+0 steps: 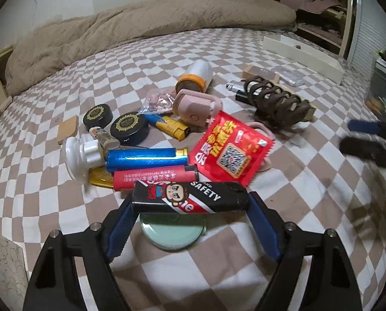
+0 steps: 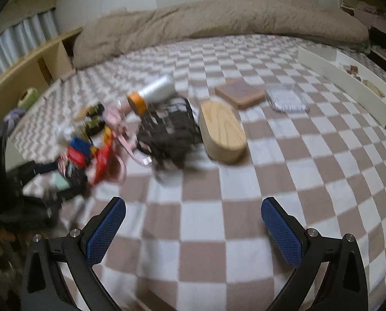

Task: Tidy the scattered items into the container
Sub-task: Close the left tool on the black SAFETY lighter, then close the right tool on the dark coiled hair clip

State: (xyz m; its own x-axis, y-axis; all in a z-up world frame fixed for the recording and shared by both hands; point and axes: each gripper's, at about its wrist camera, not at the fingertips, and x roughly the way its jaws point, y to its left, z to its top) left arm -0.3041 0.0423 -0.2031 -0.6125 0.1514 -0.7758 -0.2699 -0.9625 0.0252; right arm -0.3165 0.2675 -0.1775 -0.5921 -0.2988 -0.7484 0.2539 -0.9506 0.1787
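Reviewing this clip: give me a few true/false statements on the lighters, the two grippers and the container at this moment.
1. The black lighter sits between the left gripper's fingers. True.
2. The right gripper holds the wooden oval piece. False: its fingers are apart with nothing between them.
3. The blue lighter lies on the bed next to the red lighter. True.
4. The white container holds the lighters. False: they lie on the checkered bedsheet.

Bed sheet [image 1: 63,108] — brown-and-white check. Lighters: metallic blue [image 1: 146,159], red [image 1: 154,178], black with cartoon monkey [image 1: 190,198]. Sachet [image 1: 231,147] red, yellow lettering. Round mirror [image 1: 172,235] — pale green. Claw pads [image 2: 105,233] blue, textured.
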